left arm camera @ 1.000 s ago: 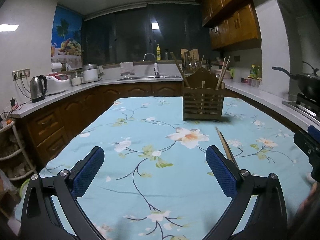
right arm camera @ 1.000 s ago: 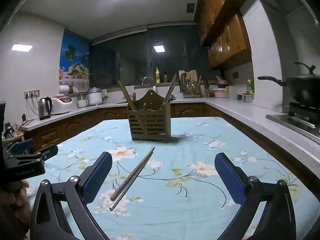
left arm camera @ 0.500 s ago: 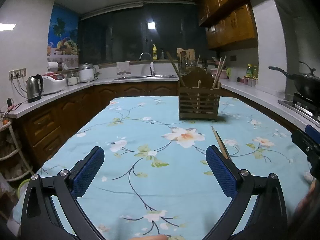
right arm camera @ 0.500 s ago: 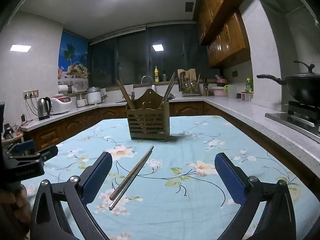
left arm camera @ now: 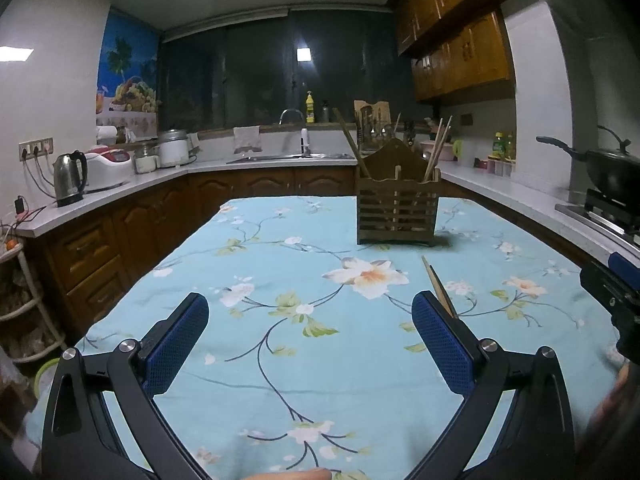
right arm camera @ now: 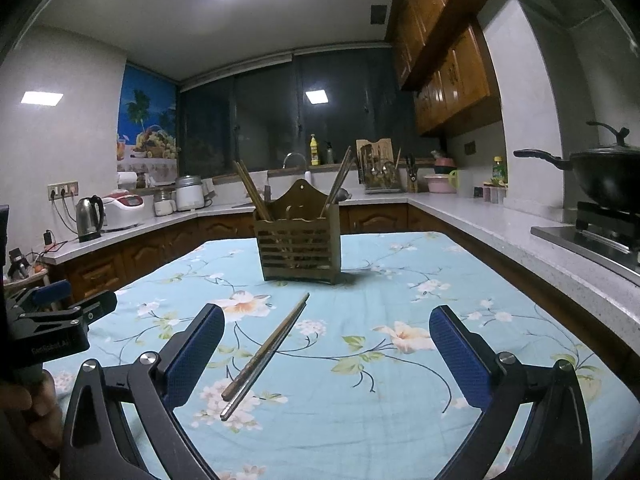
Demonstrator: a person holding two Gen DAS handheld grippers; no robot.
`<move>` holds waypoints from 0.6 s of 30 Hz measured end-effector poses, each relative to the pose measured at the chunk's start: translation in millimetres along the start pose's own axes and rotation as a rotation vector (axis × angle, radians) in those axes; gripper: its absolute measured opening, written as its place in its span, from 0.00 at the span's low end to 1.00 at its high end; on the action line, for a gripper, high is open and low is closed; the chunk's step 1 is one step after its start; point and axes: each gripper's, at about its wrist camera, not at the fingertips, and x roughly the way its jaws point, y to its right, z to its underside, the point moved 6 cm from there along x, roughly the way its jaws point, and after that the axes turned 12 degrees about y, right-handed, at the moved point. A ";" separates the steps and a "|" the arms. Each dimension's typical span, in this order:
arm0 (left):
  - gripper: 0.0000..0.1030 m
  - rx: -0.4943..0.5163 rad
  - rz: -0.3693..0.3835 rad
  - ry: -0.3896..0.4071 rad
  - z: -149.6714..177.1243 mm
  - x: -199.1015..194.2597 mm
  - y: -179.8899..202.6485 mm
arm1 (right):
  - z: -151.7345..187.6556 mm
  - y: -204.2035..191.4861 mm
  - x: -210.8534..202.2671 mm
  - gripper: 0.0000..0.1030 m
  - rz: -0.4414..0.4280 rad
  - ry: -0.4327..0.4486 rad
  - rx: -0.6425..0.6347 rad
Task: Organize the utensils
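On the desk, which is covered with a light blue flowered cloth, a pair of chopsticks lies flat and slanted, with the far tips toward the wooden holder. The holder stands upright further back and already has some chopsticks leaning in its left and right compartments.

The right tongs are wide apart and hold nothing. They hang just above the cloth, and the pair lies between the two blue pads, nearer to the left one. The left tongs are also wide and empty; in the left wrist view only the far end of the chopsticks shows, beside the right pad.

The task seems to be at its start for this pair — it is not yet gripped, and the natural next step is to close on it and carry it to the holder.

What could go wrong:
- The two sticks are thin and lie side by side, so the pads may catch only one and leave the other.
- The sticks are off centre between the pads, so a closing pad may push them away and turn them.
- A low approach could drag and wrinkle the cloth.
- Later, a long stick held at one end may tilt and hit the holder's rim — or knock the holder.
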 end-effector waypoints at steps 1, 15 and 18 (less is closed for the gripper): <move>1.00 0.001 0.001 0.001 -0.4 -0.6 0.4 | -0.1 0.1 -0.1 1.00 0.000 0.000 0.000; 1.00 0.004 0.004 0.001 -1.4 -3.1 2.4 | -0.5 -0.8 -0.2 1.00 -0.002 0.005 0.000; 1.00 0.001 0.005 0.001 -1.1 -2.7 2.0 | -0.5 -0.6 -0.1 1.00 -0.001 0.003 0.001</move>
